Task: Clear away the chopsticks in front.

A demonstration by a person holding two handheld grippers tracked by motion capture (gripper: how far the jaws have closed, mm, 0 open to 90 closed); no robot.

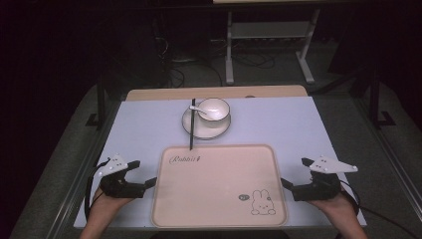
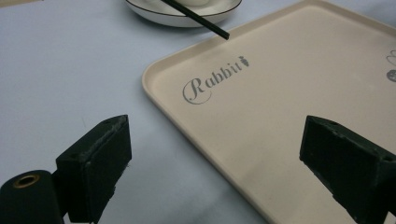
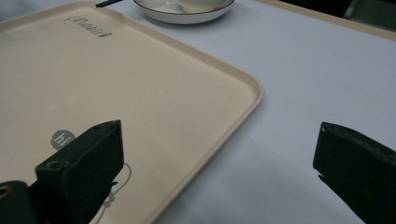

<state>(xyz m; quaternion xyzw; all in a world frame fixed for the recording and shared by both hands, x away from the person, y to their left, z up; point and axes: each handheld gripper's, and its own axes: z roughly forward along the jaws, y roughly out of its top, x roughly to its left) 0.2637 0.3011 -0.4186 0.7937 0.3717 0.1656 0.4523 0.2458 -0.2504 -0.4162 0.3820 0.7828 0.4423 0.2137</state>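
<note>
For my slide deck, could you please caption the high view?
Open grippers, left and right, flank an empty tray; bowl beyond.

You see a smooth, matt beige plastic tray, a glossy white bowl and saucer, and a matt table.

Cream tray, grey rabbit print

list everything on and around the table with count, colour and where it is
tray: 1, beige with rabbit print, near middle of table
plate: 1, white with dark rim, beyond tray
bowl: 1, white, on plate
spoon: 1, white, in bowl
chopsticks: count unclear, black, across plate to tray's far edge
table: 1, pale blue top
left gripper: 1, black, open, at tray's left edge
right gripper: 1, black, open, at tray's right edge
</note>
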